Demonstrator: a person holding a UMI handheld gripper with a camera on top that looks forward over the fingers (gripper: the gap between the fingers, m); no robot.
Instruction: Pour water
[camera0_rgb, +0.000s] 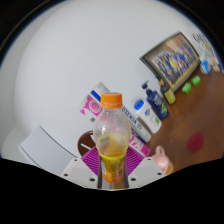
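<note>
A clear plastic bottle (111, 135) with an orange cap and a yellow label stands upright between my fingers, filling the gap. Both purple pads (91, 158) press against its lower body, so my gripper (112, 166) is shut on the bottle. The view is tilted, and the bottle appears lifted above the brown table (185, 120). A small pink cup (160, 155) sits on the table just right of my right finger.
Behind the bottle stand a pink-and-white carton (97, 103), a blue-and-white box (135, 115) and a white bottle with a blue label (152, 101). A screen (172, 58) leans against the white wall. A white object (45, 147) lies to the left. Small green items (187, 88) sit far right.
</note>
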